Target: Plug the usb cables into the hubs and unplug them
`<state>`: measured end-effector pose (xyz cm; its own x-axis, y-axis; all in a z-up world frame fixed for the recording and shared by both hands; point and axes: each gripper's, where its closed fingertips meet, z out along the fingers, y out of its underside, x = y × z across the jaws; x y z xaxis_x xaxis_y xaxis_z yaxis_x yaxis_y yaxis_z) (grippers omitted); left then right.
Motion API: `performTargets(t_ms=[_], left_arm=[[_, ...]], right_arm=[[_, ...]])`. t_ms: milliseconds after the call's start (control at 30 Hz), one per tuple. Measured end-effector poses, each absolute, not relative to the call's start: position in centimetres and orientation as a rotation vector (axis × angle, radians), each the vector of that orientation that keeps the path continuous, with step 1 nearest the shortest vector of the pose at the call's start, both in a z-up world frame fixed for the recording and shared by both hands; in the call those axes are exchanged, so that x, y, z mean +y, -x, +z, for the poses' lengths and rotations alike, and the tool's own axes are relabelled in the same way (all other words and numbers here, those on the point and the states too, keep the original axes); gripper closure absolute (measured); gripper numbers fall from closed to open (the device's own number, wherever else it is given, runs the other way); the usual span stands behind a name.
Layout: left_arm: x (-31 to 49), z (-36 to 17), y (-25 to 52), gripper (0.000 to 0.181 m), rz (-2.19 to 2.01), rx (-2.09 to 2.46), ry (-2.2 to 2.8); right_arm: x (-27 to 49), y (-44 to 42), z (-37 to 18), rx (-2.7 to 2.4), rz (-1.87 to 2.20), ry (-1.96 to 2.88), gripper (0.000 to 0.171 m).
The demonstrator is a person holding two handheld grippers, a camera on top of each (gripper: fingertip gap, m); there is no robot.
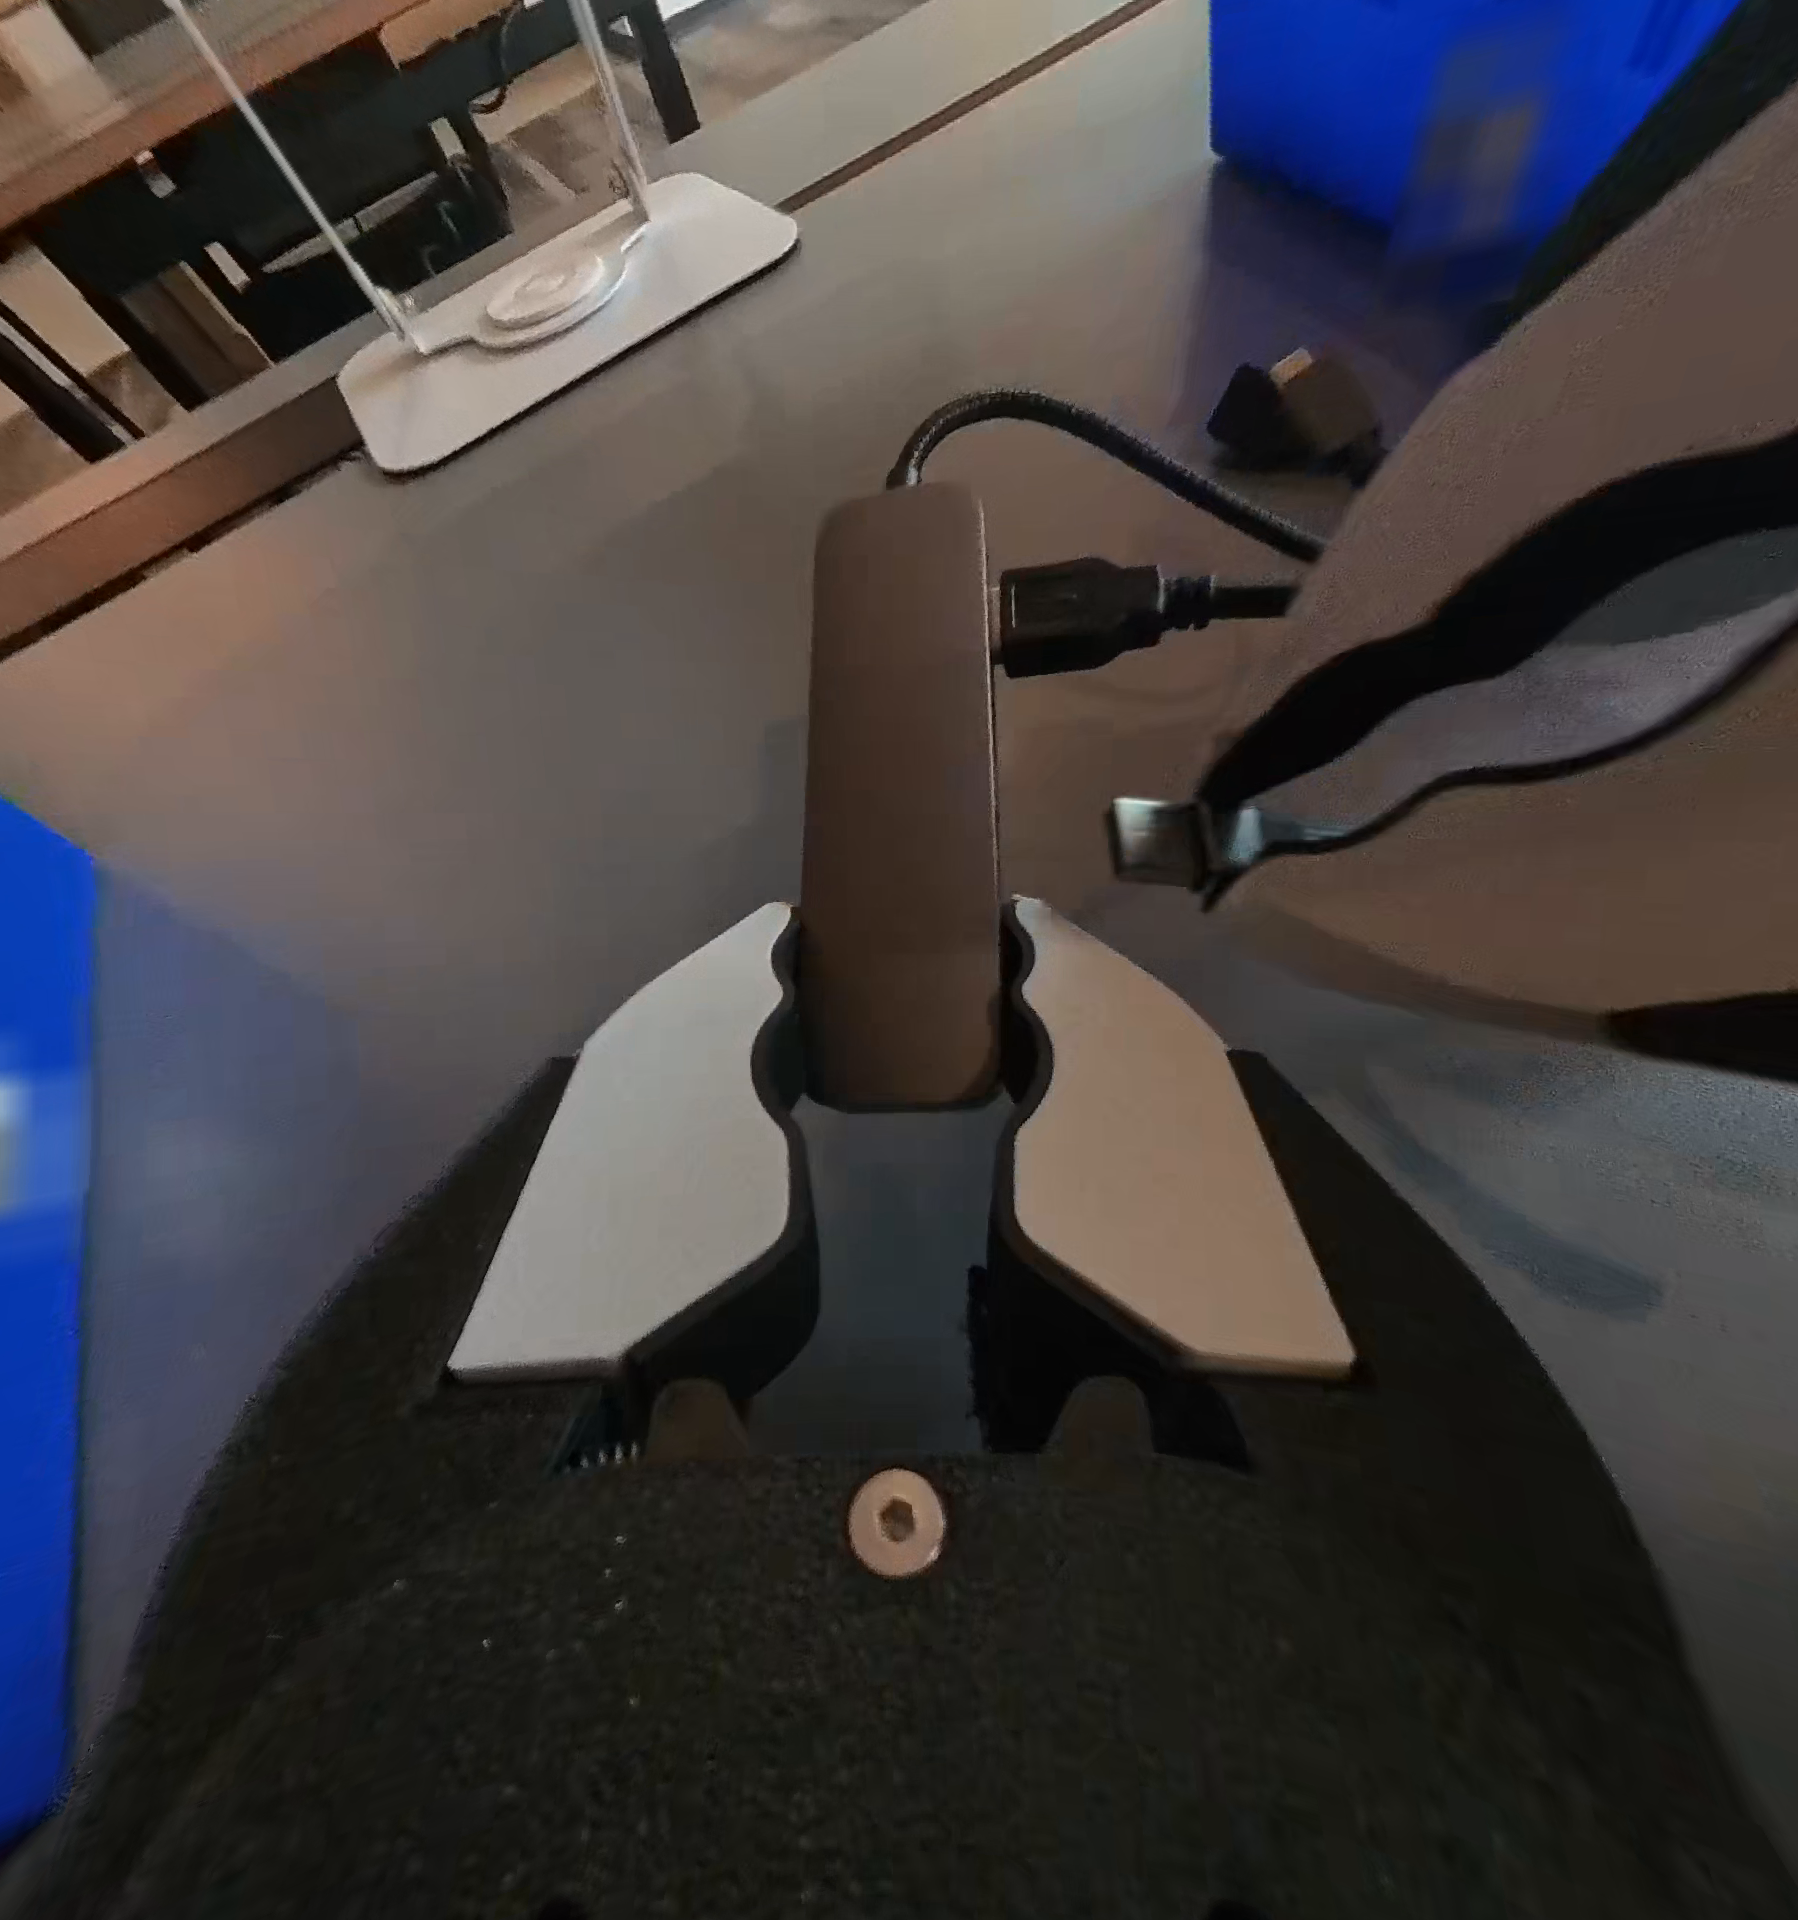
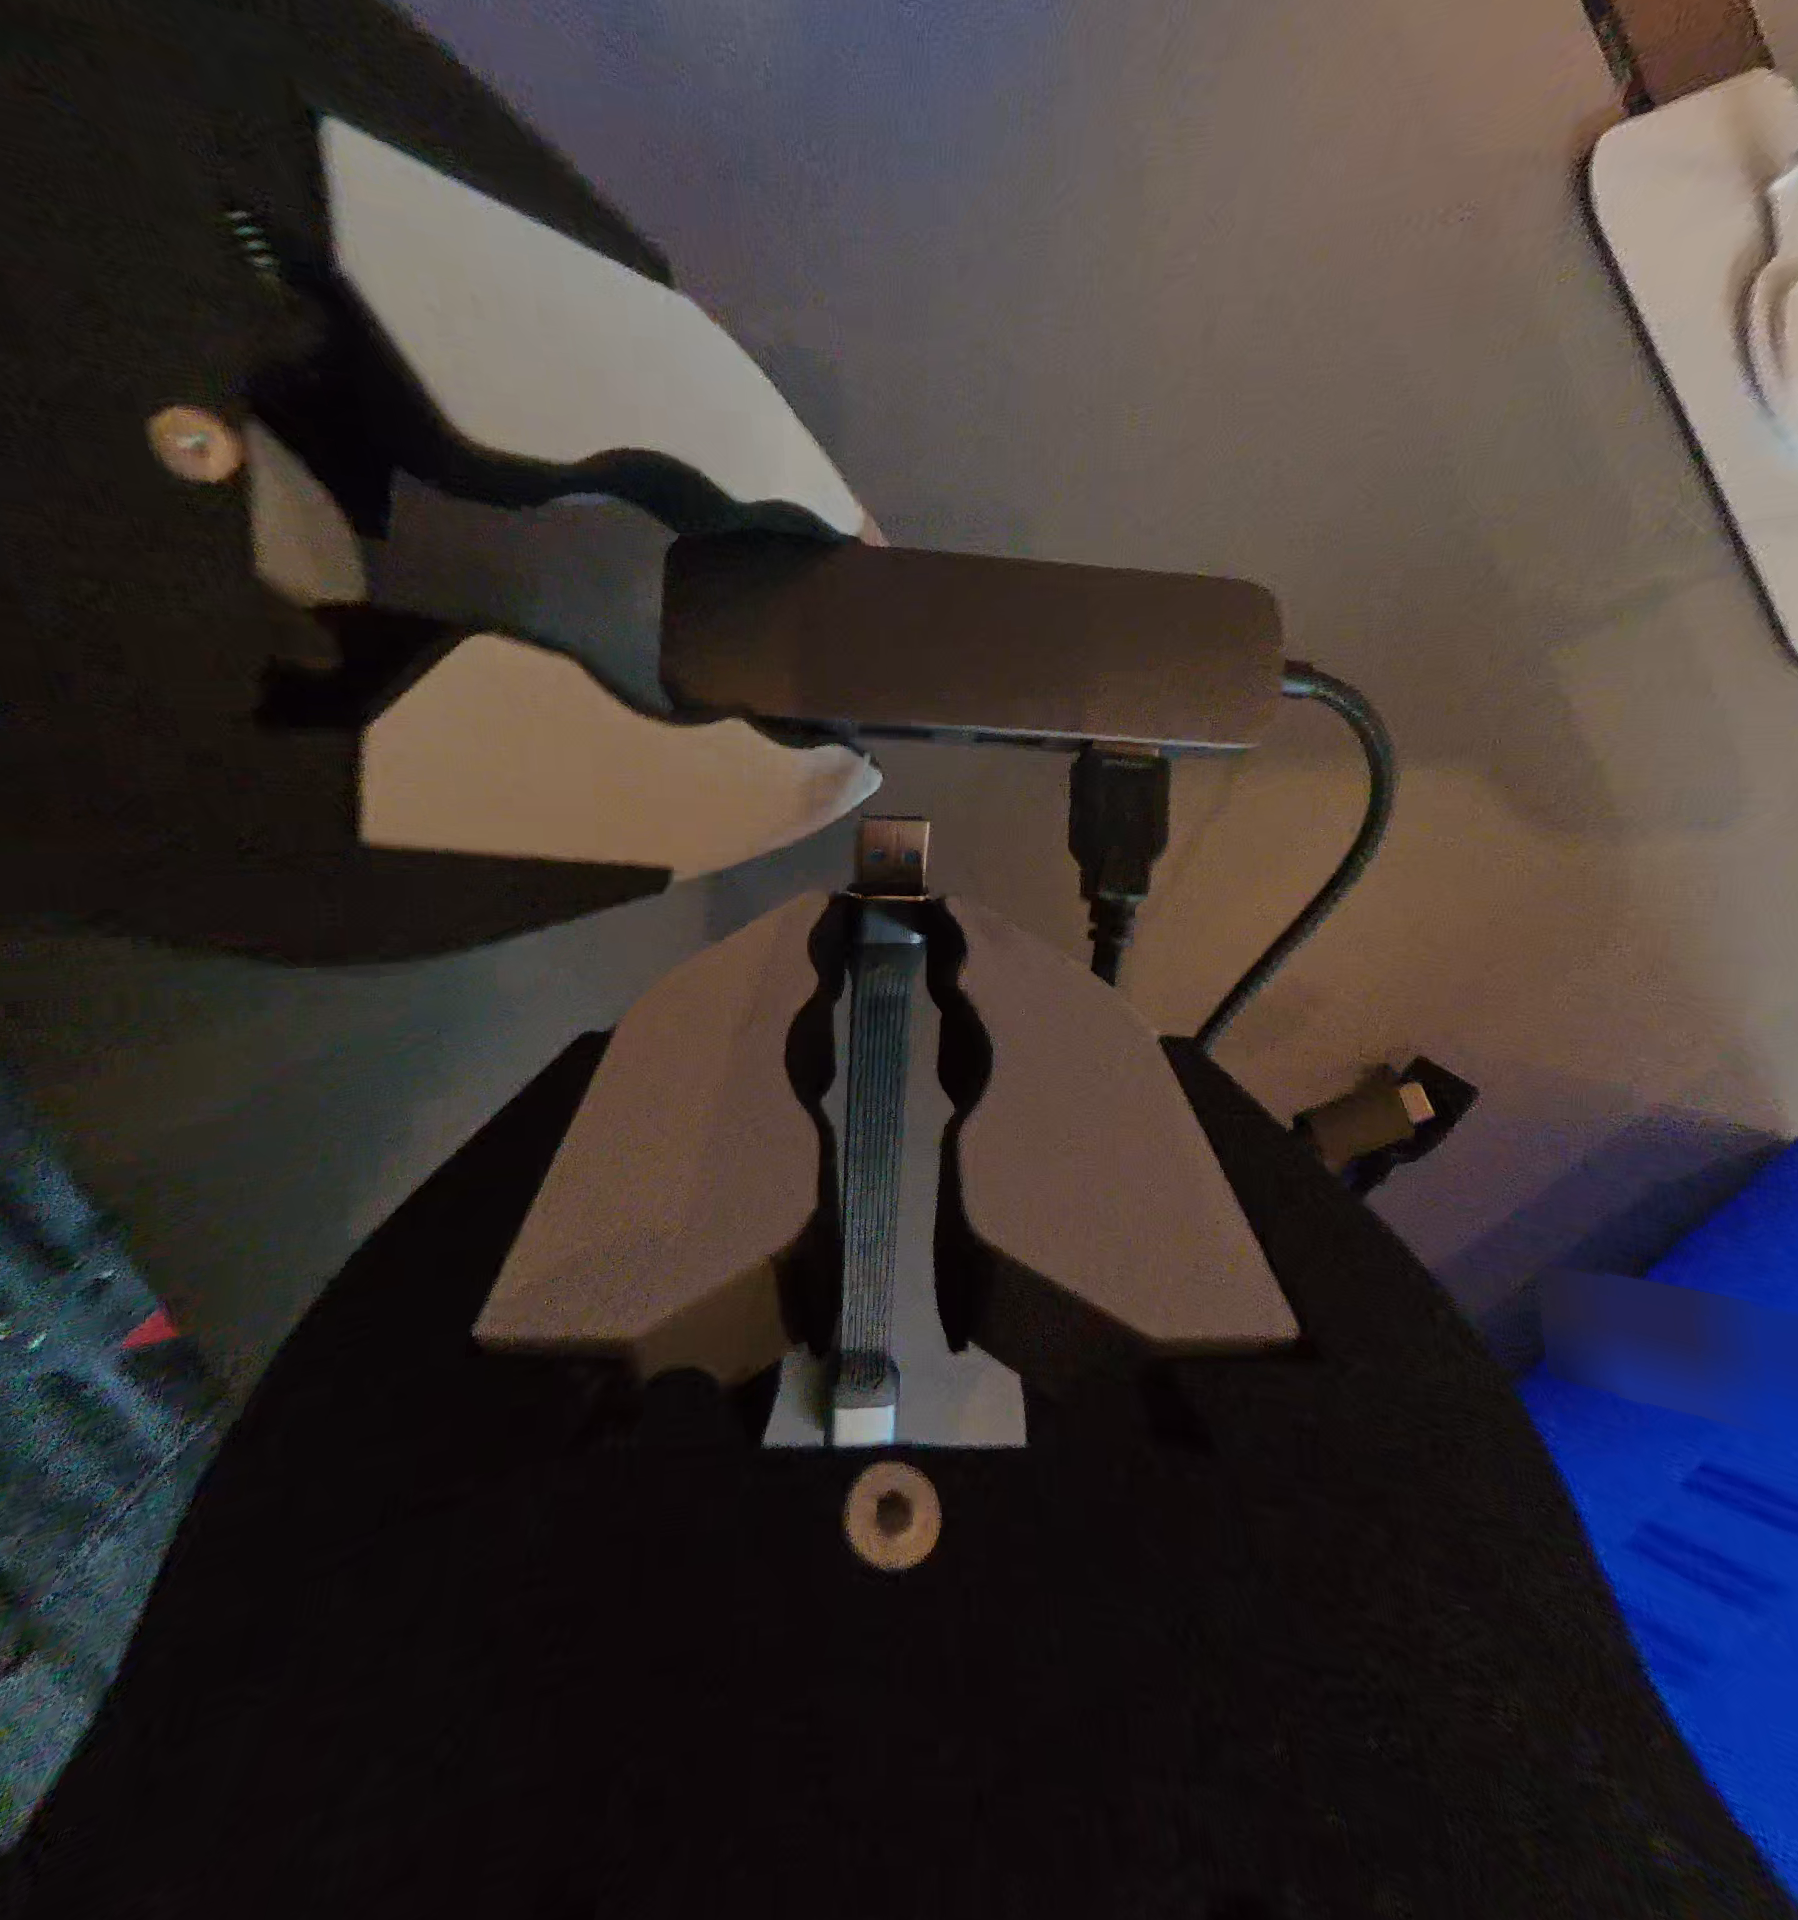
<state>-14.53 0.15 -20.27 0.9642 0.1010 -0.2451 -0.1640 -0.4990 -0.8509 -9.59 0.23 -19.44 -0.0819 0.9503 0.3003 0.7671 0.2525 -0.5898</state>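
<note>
My left gripper [image 1: 900,935] is shut on the near end of a slim grey USB hub [image 1: 900,748], which points away from me over the table. One black USB plug [image 1: 1077,623] sits in the hub's right side. My right gripper [image 2: 884,904] is shut on a flat grey ribbed USB cable [image 2: 874,1143]; its metal plug [image 2: 895,854] sticks out past the fingertips, just short of the hub's port side [image 2: 978,644]. In the left wrist view the right gripper [image 1: 1212,842] holds that plug [image 1: 1155,842] to the right of the hub. The left gripper [image 2: 853,644] also shows in the right wrist view.
The hub's own black cable [image 1: 1082,436] curves away to the right. A small dark adapter with a metal plug [image 1: 1290,400] lies behind. A white stand base with clear uprights [image 1: 573,332] stands at the far edge. Blue bins stand at the far right [image 1: 1394,114] and near left [image 1: 1,1143]. Across from one pair of fingers to the other is roughly 5 cm.
</note>
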Motion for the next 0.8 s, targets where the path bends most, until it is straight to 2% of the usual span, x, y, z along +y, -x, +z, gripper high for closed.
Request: performTargets(t_ms=[500, 800], left_arm=[[0.3, -21.1, 13.6, 0.147, 0.407, 0.130, 2.087], [0.4, -20.1, 13.9, 0.147, 0.667, 0.261, 2.011]], right_arm=[[0.2, 10.1, -20.2, -1.908, 0.318, 1.588, 0.157], [0.2, 10.1, -19.5, -1.836, 0.375, 1.552, 0.157]])
